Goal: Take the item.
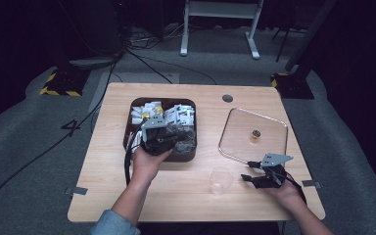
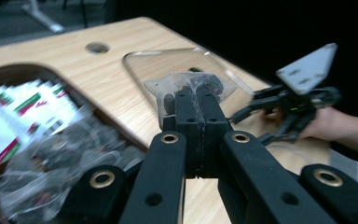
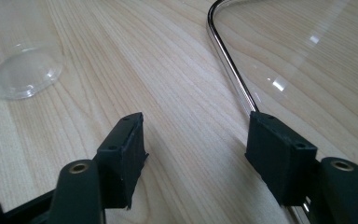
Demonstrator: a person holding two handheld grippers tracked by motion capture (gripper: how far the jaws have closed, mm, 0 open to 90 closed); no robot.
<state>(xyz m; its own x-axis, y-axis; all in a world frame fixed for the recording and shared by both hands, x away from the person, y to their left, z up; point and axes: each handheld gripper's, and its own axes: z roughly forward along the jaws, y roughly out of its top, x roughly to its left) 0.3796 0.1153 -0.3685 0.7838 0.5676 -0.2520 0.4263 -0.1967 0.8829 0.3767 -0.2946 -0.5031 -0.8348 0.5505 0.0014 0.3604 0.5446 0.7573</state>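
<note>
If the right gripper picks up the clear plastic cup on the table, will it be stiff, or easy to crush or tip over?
The clear plastic cup looks thin-walled and empty, so it is probably very light and may buckle under a firm squeeze. It seems to stand on a narrow base, so a sideways nudge from the right gripper, whose jaws are open beside it, could tip or slide it across the smooth wooden table.

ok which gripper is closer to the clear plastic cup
Right. The right gripper sits just right of the clear plastic cup, open. The left gripper is farther, over the brown bin, gripping a clear packet.
</note>
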